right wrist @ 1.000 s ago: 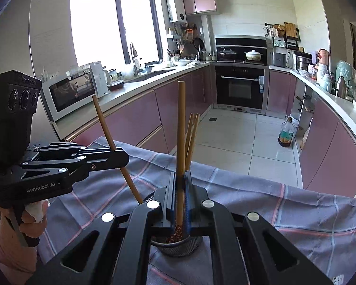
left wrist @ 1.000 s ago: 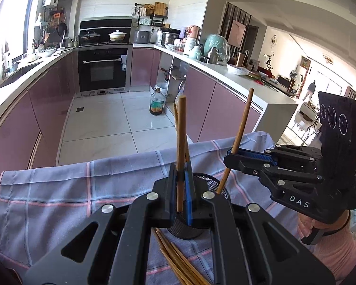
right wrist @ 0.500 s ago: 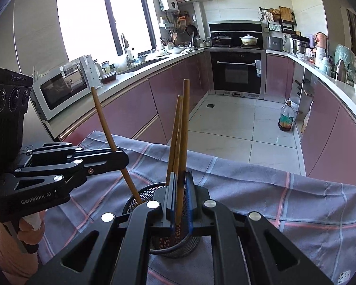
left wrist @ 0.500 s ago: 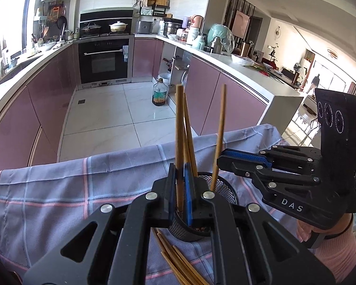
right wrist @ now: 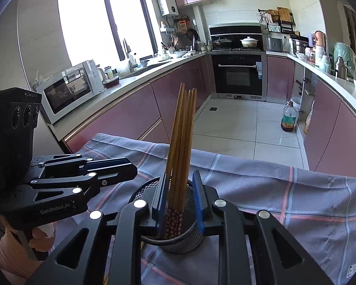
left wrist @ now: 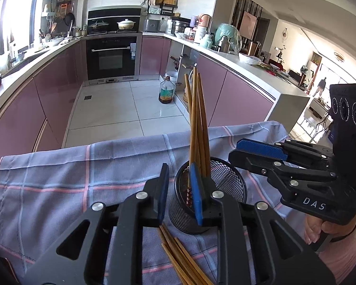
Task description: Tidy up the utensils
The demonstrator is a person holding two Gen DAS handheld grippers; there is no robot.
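A black mesh cup (left wrist: pixel 225 180) stands on the checked cloth (left wrist: pixel 59 178), and several wooden chopsticks (left wrist: pixel 197 118) lean upright in it. More chopsticks (left wrist: pixel 182 261) lie loose on the cloth under my left gripper (left wrist: pixel 179 190). Its jaws are opening at the cup's near left rim with nothing pressed between them. In the right wrist view my right gripper (right wrist: pixel 179 199) is opening too. The standing chopsticks (right wrist: pixel 180 142) rise between its pads, free of them, inside the cup (right wrist: pixel 178 237). Each gripper shows in the other's view: right gripper (left wrist: pixel 236 150), left gripper (right wrist: pixel 133 168).
The cloth's far edge (right wrist: pixel 249 163) drops to a tiled kitchen floor. Purple cabinets run along both sides, with an oven (left wrist: pixel 111 57) at the back. An oil bottle (left wrist: pixel 165 90) stands on the floor, and a microwave (right wrist: pixel 68 90) sits on the left counter.
Both grippers have opened and let go of the chopstick each held. Those chopsticks now stand in the cup with the others. The left gripper has sunk slightly toward the cup.
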